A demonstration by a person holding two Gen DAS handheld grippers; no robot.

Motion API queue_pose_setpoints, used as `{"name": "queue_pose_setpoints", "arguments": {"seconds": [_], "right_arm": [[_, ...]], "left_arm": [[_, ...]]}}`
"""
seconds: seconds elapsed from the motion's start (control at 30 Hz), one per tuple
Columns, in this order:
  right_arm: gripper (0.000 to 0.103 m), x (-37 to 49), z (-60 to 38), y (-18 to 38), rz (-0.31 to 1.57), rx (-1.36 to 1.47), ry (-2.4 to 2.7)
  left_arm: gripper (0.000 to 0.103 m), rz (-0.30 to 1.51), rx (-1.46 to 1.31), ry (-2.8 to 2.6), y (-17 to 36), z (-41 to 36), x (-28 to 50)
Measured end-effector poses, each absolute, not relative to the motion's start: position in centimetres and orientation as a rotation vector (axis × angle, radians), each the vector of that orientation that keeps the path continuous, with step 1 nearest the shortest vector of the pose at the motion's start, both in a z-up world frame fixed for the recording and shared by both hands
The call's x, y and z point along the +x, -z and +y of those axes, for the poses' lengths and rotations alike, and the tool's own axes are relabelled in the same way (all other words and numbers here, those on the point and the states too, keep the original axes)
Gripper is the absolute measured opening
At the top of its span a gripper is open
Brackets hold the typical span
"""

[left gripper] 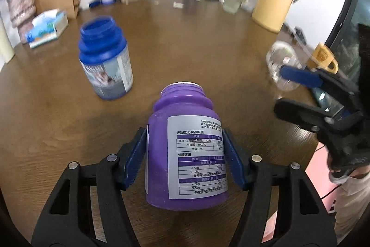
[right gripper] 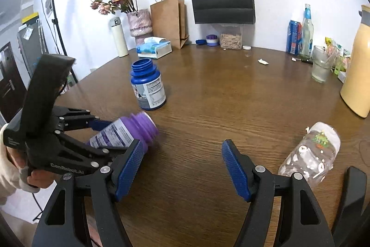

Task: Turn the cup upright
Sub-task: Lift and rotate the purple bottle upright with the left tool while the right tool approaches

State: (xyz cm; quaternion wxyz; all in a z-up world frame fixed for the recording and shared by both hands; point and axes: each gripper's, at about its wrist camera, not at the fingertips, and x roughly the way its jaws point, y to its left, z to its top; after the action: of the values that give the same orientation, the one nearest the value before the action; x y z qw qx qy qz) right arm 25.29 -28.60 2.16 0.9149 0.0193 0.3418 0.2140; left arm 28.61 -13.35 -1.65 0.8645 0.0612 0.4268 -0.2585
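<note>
My left gripper [left gripper: 185, 154] is shut on a purple open-mouthed jar [left gripper: 185, 142] with a white label, its blue pads [left gripper: 136, 154] pressed on both sides. In the right wrist view the purple jar [right gripper: 129, 129] is tilted in the left gripper [right gripper: 120, 133], mouth toward the right, low over the brown table [right gripper: 208, 108]. A clear patterned cup [right gripper: 309, 154] lies on its side at the right; it also shows blurred [left gripper: 282, 66]. My right gripper [right gripper: 182, 168] is open and holds nothing, left of the clear cup. From the left wrist, the right gripper [left gripper: 279, 90] hovers by it.
A blue open jar [right gripper: 148, 85] stands upright mid-table [left gripper: 106, 66]. A yellow jug [right gripper: 356, 75] and a glass [right gripper: 322, 64] stand at the right. A tissue box [right gripper: 153, 49], a paper bag [right gripper: 168, 17] and a flower vase [right gripper: 140, 22] line the back left.
</note>
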Motion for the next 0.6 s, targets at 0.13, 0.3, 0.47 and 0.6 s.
{"name": "queue_pose_setpoints", "arguments": {"seconds": [0.13,0.3,0.47,0.6], "right_arm": [[0.075,26.3,-27.9,-3.8,0.673,0.061,-0.465],[0.082,30.7,-25.8,-10.1,0.58,0.23,-0.686],[0.083,36.6,-21.3,-15.3,0.578,0.327,-0.885],[0.083,41.2,-16.8,-16.0,0.643,0.294,-0.886]], "left_arm": [[0.06,0.608,0.105,0.502,-2.3,-10.9,26.8],[0.06,0.192,0.234,0.355,-6.2,-9.3,26.5],[0.06,0.094,0.192,0.349,-7.8,-7.6,29.3],[0.06,0.076,0.14,0.34,-8.2,-5.7,31.5]]}}
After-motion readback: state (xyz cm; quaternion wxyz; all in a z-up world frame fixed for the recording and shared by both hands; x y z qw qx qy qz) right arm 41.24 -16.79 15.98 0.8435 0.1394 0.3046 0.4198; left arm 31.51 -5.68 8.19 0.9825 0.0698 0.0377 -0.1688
